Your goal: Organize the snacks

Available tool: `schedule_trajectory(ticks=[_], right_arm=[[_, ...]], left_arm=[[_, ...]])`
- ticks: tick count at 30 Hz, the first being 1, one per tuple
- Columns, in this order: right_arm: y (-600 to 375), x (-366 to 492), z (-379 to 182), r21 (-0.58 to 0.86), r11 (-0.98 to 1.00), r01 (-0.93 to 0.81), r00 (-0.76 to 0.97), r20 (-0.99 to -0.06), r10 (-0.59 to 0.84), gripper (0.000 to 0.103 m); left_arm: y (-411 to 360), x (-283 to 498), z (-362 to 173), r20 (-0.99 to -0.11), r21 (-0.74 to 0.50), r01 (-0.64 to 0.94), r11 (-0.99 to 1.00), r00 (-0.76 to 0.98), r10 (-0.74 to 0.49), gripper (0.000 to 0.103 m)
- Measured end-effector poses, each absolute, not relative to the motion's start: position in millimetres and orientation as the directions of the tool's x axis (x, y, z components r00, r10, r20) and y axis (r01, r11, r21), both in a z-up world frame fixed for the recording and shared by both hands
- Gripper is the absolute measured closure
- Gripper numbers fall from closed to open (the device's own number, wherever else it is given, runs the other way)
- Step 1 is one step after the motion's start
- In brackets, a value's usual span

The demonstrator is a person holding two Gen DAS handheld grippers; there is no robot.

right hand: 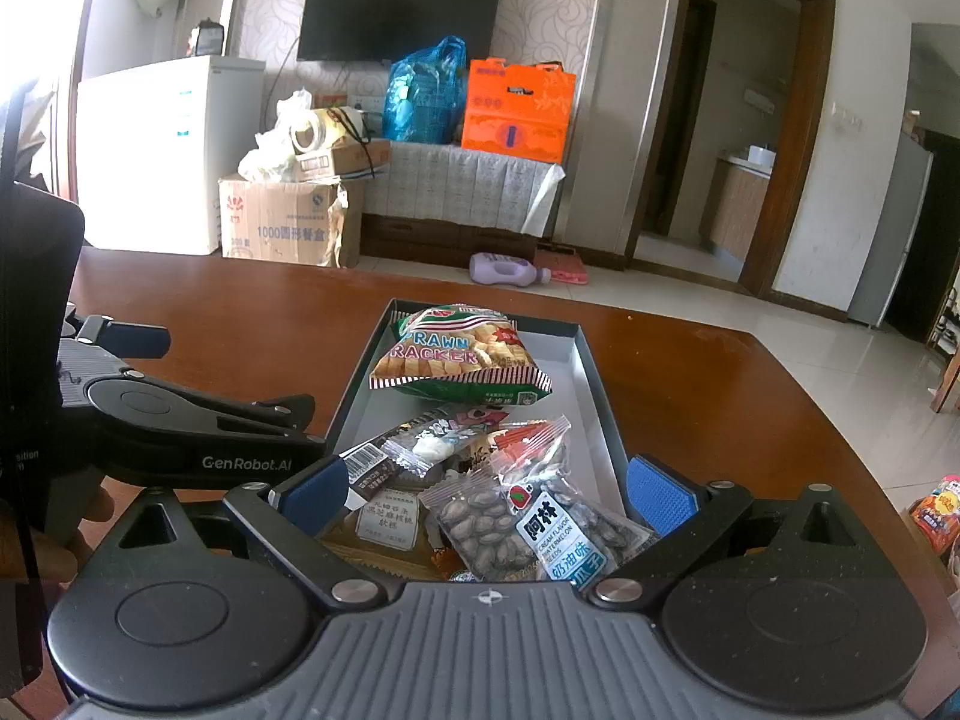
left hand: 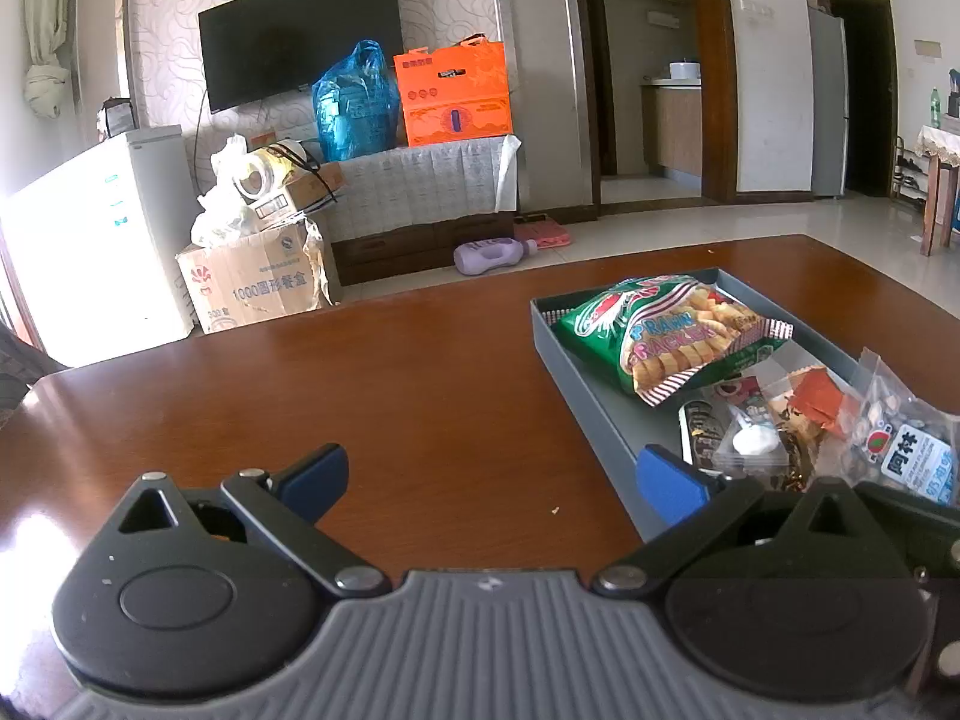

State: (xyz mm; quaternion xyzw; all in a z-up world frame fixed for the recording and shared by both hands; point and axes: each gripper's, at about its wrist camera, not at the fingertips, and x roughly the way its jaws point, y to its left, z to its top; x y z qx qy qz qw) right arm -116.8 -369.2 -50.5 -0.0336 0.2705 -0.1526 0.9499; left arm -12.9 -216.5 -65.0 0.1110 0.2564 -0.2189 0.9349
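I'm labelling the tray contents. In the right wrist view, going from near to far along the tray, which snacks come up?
Watermelon seed packet → white candy in clear wrapper → prawn cracker bag, which lies at the far end of the tray.

Over by the far wall a dark television (right hand: 401, 12) hangs flat against swirl-patterned wallpaper. Below it, a cloth-covered cabinet (right hand: 462, 192) carries a blue plastic bag (right hand: 423, 93) and, just beside it, a bright orange gift box (right hand: 517, 114). Left of those a white fridge (right hand: 162, 150) stands, and a torn cardboard box (right hand: 279, 222) sits on the floor with smaller boxes and a white bag piled on top. A purple bottle (right hand: 507, 270) lies on its side on the tiles, touching something pink.
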Motion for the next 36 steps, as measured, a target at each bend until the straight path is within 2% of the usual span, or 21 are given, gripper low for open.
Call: schedule_trajectory(ticks=[36], right_arm=[[-367.8,-116.9,-50.4,-0.149,0.951,0.27,0.807,-0.504,-0.308,0.003]], left_arm=[[-215.5,-8.2,-68.4,-0.537,0.11,0.484,0.868,0.764,-0.358,0.0]])
